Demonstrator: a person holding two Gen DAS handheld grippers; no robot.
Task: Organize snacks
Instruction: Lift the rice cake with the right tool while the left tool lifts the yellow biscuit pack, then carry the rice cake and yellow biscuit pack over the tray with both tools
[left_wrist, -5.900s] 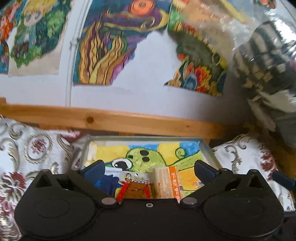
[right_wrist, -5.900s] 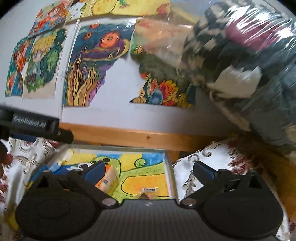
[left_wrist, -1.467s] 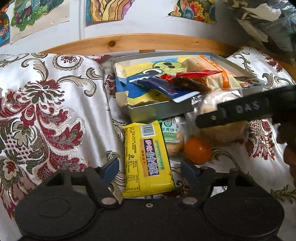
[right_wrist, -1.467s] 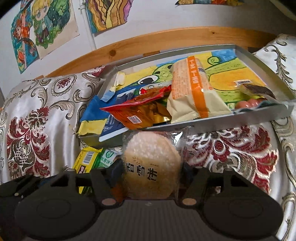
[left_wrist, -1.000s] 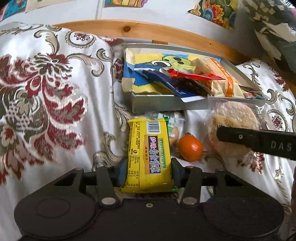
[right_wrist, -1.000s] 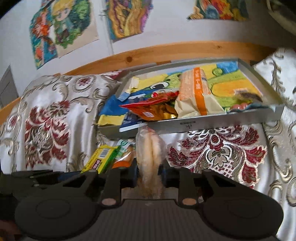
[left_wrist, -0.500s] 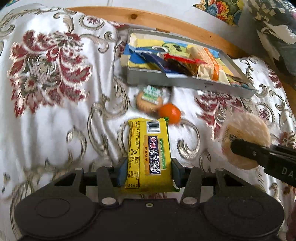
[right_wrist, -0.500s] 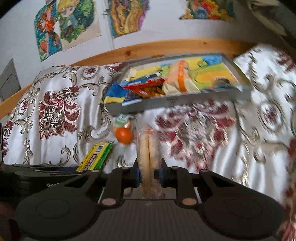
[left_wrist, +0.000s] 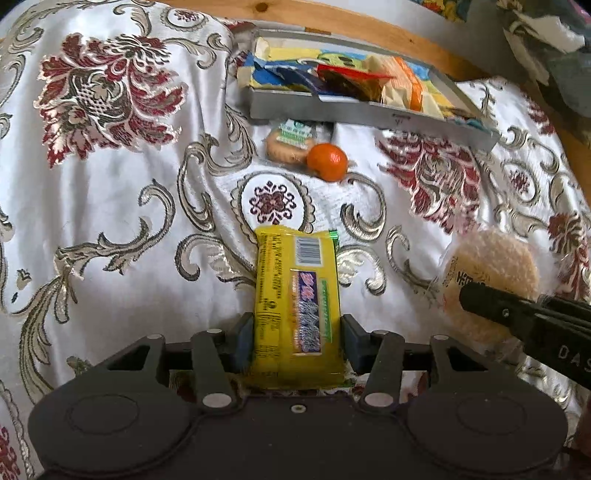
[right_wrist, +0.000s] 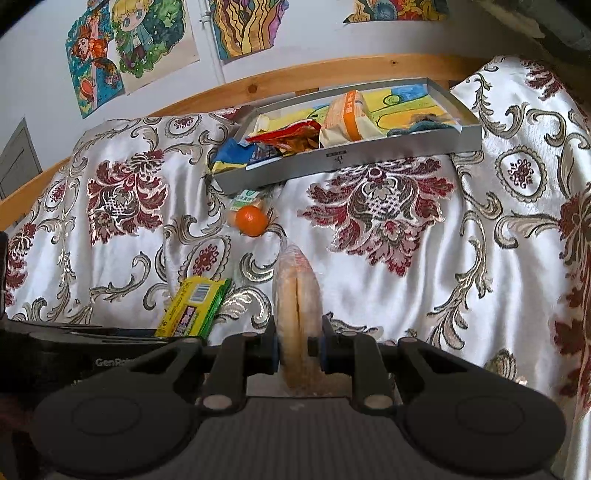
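The left gripper (left_wrist: 297, 341) clamped the yellow packet (left_wrist: 297, 302); the right gripper (right_wrist: 298, 349) clamped the rice cracker (right_wrist: 297, 317) above the brocade cloth (right_wrist: 388, 266).

The tray (right_wrist: 347, 162) sat at the far side of the bed (right_wrist: 406, 266), against the wooden rail (right_wrist: 295, 79), with packets lying in it. Just before its near wall lay a wrapped biscuit (left_wrist: 290, 142), touching an orange (left_wrist: 328, 161) on its right. Nearer, well apart from these, the left gripper (left_wrist: 295, 338) held a snack bar (left_wrist: 297, 306); to its right, the right gripper (right_wrist: 297, 349) held a rice cracker (right_wrist: 297, 314) on edge.
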